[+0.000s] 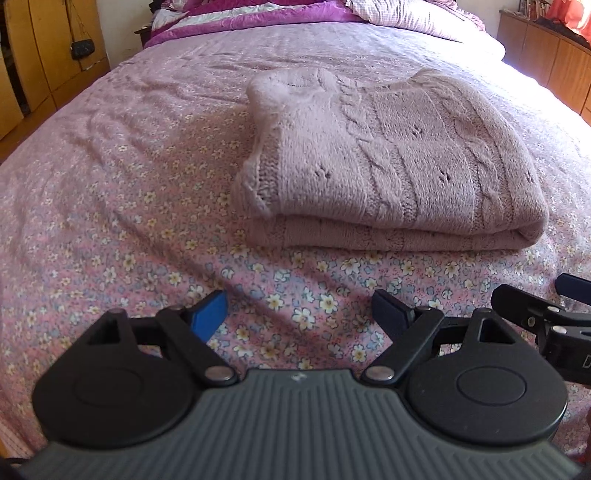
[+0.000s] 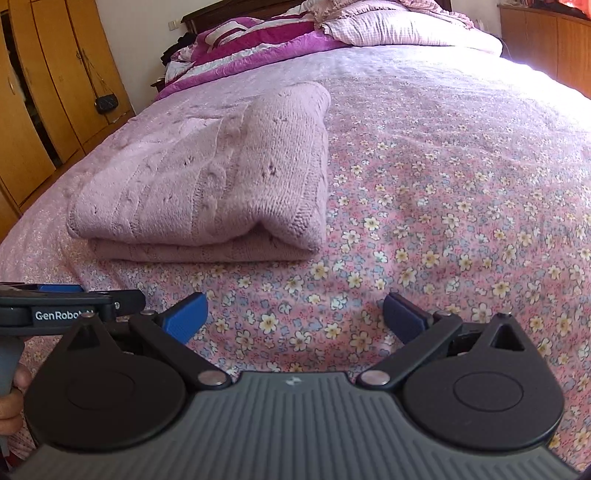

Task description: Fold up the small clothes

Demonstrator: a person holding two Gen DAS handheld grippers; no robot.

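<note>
A pale pink cable-knit sweater (image 1: 388,158) lies folded in a thick stack on the flowered bedspread (image 1: 110,229). In the right wrist view the same sweater (image 2: 207,177) sits left of centre. My left gripper (image 1: 299,314) is open, blue pads wide apart, with only bedspread between them, short of the sweater's near edge. My right gripper (image 2: 295,315) is also open and holds nothing, just right of and in front of the sweater. Each gripper shows at the edge of the other's view: the right gripper (image 1: 543,314) and the left gripper (image 2: 70,302).
A purple and white quilt (image 2: 251,48) and a checked pillow (image 2: 399,26) lie at the bed's far end. Wooden wardrobes (image 2: 44,81) with a small black bag (image 2: 106,103) stand at the left. A wooden cabinet (image 1: 554,55) is at the right. A hand (image 2: 11,398) holds the left gripper's handle.
</note>
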